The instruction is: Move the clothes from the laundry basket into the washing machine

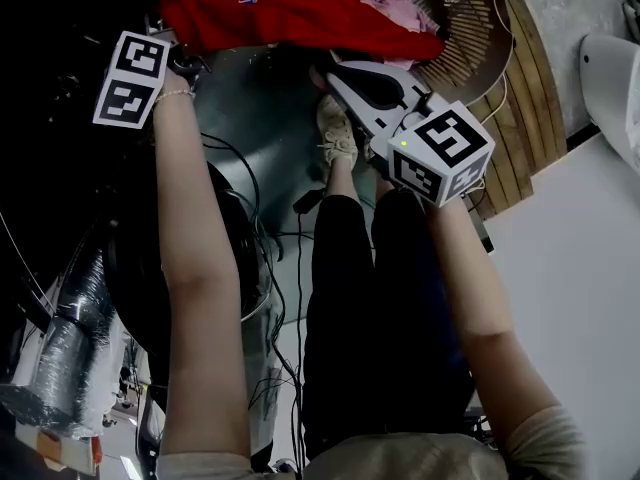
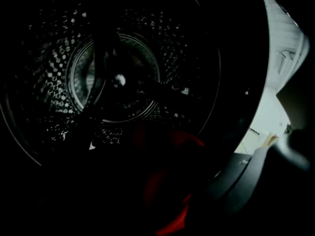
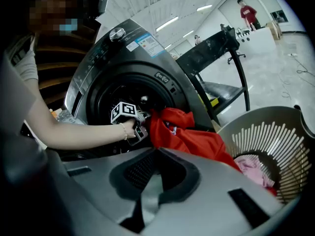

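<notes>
A red garment (image 1: 300,13) stretches from the mouth of the washing machine (image 3: 123,43) across to the slatted laundry basket (image 3: 261,136), where a pink garment (image 3: 251,168) lies. Only the right gripper view shows the machine's front and the left gripper (image 3: 139,132) at the opening. Only the left gripper view shows the perforated drum (image 2: 115,77), very dark, with red cloth (image 2: 172,191) low in front. The left tongs stand wide apart. The right gripper (image 3: 153,154) has its jaws closed together, tips at the red garment's lower edge; I cannot tell if they pinch it. The blue sticker (image 3: 145,43) on the machine's top and a small print on the red garment are too small to read.
</notes>
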Available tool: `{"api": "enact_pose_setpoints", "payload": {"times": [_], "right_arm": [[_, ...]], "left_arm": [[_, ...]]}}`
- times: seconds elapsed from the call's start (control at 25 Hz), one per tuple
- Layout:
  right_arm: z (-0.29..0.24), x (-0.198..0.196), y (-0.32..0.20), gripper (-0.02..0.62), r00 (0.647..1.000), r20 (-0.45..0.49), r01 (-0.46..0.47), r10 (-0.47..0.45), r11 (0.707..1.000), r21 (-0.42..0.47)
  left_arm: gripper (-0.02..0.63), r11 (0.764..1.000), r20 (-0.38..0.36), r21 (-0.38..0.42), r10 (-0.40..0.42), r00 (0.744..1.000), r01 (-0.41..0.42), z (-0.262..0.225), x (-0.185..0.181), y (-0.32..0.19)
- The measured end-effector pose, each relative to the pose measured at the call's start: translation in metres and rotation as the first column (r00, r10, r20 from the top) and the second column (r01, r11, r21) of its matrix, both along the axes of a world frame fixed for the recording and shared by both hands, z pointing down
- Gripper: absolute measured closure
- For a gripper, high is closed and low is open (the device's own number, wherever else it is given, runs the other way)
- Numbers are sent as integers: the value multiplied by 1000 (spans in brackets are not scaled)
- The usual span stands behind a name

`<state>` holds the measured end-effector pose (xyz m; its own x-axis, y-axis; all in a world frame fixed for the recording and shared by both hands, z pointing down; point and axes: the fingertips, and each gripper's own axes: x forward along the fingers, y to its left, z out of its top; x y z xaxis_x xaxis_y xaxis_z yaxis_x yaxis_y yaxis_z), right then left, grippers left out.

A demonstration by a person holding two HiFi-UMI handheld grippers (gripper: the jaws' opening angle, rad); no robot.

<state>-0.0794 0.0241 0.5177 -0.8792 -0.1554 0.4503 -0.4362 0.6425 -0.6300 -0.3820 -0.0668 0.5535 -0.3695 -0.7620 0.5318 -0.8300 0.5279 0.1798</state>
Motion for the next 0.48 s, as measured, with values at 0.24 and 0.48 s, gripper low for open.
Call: {"api": "enact_pose_setpoints", "payload": {"times": [0.24,0.48], "right_arm": [[1,7,17,578,1000,-10,26,-27,999,-24],[16,18,23,577,999,-36,13,-15,998,-55]], "left_arm": [[239,998,-14,69,12,1000,-11,-34,20,35],[239,973,-278,-64,195,941,-221,27,155,72]]}}
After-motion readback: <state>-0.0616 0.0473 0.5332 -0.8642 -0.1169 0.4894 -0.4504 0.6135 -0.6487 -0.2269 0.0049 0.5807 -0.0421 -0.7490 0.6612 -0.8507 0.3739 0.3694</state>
